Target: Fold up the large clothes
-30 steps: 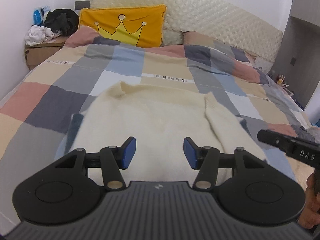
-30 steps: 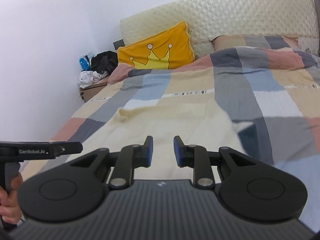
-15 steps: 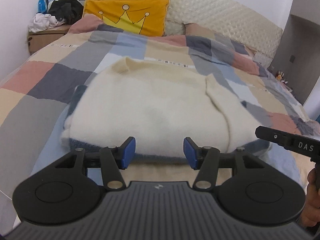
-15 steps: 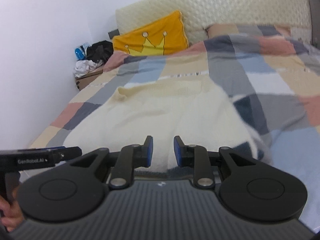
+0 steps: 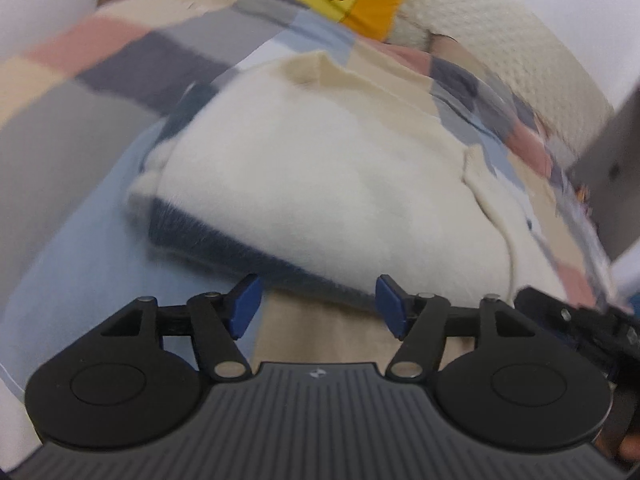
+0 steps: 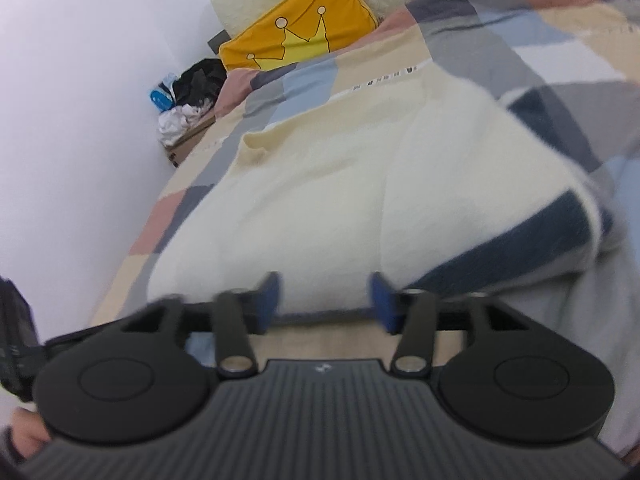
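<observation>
Left tongs [image 5: 318, 306] and right tongs [image 6: 324, 300] spread, just opening, holding nothing; cream sweater [image 5: 320, 184] lies folded on bed [image 5: 80, 240], navy hem showing.

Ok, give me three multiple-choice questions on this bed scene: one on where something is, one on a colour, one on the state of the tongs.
1. Where does the cream sweater lie?
A. on the patchwork quilt
B. on the floor
C. on a chair

2. What colour is the crown pillow?
A. green
B. yellow
C. red

3. How do the left tongs and right tongs stand?
A. both shut on the sweater
B. one shut
C. both open

Answers: 1 A, quilt squares show all around it. 2 B, plainly yellow by the headboard. 3 C, the blue pads stand apart at the near hem, just opened, pressing nothing.
</observation>
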A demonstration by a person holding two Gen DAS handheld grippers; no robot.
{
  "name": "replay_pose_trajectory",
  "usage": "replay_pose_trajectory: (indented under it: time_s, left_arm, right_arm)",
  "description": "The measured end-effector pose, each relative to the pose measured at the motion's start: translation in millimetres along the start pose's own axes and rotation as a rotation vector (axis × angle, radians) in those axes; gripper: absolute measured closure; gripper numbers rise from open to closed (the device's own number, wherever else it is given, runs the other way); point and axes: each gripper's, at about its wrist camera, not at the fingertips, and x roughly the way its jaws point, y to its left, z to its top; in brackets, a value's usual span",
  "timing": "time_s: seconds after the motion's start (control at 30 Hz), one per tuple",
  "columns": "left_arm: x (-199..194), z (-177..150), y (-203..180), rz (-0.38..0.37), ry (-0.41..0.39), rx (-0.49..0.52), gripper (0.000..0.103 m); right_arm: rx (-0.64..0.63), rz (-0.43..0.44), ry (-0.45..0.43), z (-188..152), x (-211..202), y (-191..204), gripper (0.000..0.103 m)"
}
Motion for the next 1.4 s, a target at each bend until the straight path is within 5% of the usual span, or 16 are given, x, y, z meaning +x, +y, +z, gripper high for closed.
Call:
replay_pose_trajectory:
  time_s: [0.07, 0.3, 0.63, 0.73, 1.07, 1.4]
  left_arm:
    - [6, 3, 11, -0.026, 0.013, -0.082, 0.027]
    - [24, 7, 40, -0.178, 0.027, -0.350, 0.023]
    - [54, 8, 80, -0.276, -0.012, -0.695, 0.024]
    - [61, 11, 80, -0.295, -0.031, -0.717, 0.026]
    - [62, 20, 85, -0.275, -0.054, -0.655, 0.070]
    - [58, 24, 87, -0.285, -0.071, -0.627, 0.075]
  right_arm:
    - [0.046, 0.028, 0.014, -1, 3, -4, 0.022]
    - [0.304, 0.169, 0.106, -13, 29, -17, 0.021]
    - [0.568, 0.266, 0.149, -37, 74, -8, 0.021]
    - [0.612, 0.264, 0.133, -37, 80, -10, 0.021]
    - [0.808, 0.164, -0.003, -37, 55, -54, 0.021]
    - [0.954, 0.119, -0.111, -46, 28, -80, 0.022]
